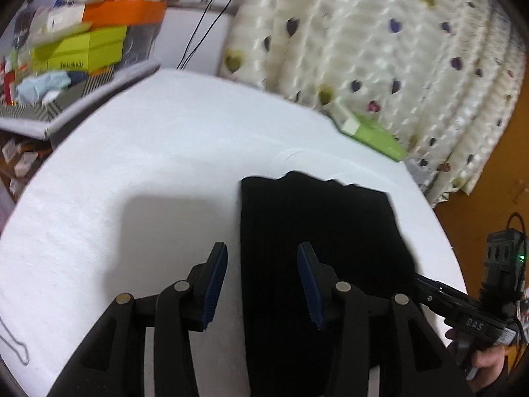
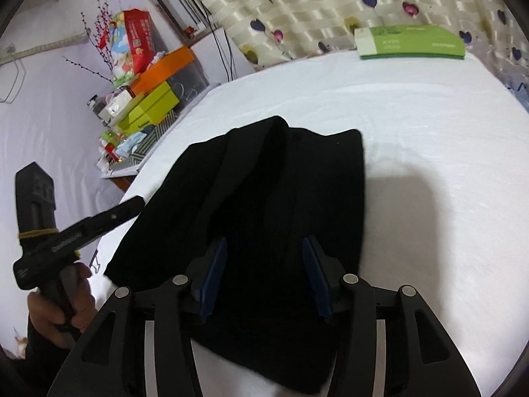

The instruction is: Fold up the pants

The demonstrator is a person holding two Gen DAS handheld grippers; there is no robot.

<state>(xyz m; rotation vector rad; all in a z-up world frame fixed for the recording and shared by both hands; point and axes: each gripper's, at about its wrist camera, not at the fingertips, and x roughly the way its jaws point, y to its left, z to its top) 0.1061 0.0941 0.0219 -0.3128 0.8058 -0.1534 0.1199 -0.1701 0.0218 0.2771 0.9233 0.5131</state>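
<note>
The black pants [image 2: 261, 205] lie folded into a compact stack on the white counter [image 2: 429, 139], toward its near side. The right gripper [image 2: 266, 271] is above the near part of the stack, its fingers apart and holding nothing. The left gripper [image 1: 263, 284] is over the left edge of the pants [image 1: 317, 231], its fingers also apart and empty. A green box [image 2: 410, 43] lies at the far edge of the counter, well apart from the pants.
</note>
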